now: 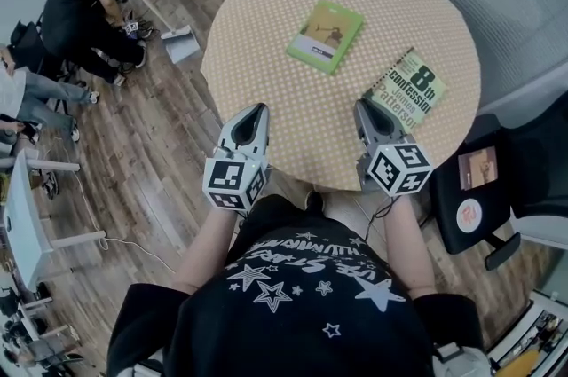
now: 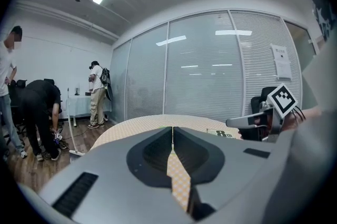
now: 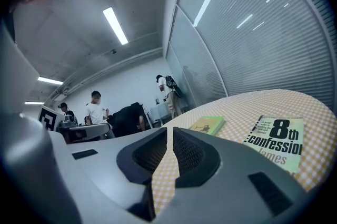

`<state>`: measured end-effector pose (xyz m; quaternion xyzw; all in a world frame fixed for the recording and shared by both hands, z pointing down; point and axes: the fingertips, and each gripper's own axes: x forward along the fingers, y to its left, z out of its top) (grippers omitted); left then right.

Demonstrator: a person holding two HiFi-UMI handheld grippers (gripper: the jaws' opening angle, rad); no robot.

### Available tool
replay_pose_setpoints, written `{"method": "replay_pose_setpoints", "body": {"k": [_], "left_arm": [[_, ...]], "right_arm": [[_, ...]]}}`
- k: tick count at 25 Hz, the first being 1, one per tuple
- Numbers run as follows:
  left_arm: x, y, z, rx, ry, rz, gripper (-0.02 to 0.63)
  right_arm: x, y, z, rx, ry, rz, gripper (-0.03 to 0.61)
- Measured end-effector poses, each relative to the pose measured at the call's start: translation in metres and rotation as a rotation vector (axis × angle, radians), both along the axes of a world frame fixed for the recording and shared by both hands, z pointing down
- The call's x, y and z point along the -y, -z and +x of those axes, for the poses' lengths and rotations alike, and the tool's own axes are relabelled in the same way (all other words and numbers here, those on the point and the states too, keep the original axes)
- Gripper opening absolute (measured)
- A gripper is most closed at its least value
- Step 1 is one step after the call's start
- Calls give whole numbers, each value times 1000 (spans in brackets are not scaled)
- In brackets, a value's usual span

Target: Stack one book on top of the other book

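Two books lie flat on the round checked table (image 1: 266, 20). A thin green book (image 1: 326, 35) rests near the middle; in the right gripper view the green book (image 3: 207, 125) lies far ahead. A larger book titled "8th confession" (image 1: 408, 88) lies at the table's right side, and the same book (image 3: 278, 139) sits just right of the right jaws. My left gripper (image 1: 258, 108) is shut and empty over the table's near left edge. My right gripper (image 1: 361, 105) is shut and empty beside the near corner of the larger book. In the left gripper view my left gripper (image 2: 171, 128) points across the table.
A black office chair (image 1: 497, 180) stands right of the table with small cards on its seat. Several people (image 1: 75, 16) stand or bend on the wooden floor at the left. A dustpan (image 1: 180, 43) lies on the floor by the table. A glass wall (image 2: 210, 70) runs behind.
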<state>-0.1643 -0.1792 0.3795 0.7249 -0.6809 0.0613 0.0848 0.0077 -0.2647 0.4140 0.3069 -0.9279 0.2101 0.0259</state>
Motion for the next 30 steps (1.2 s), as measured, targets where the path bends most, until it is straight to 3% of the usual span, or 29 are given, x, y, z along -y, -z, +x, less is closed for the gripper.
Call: {"method": "replay_pose_setpoints", "body": {"k": [5, 18, 30], "left_arm": [[11, -4, -11, 0, 2, -16, 15], [75, -23, -50, -10, -119, -66, 15], [161, -41, -91, -59, -246, -125, 17]], "right_arm": [[6, -6, -5, -2, -3, -27, 40], [38, -25, -38, -30, -108, -101, 40], [81, -42, -54, -78, -271, -178, 40]]}}
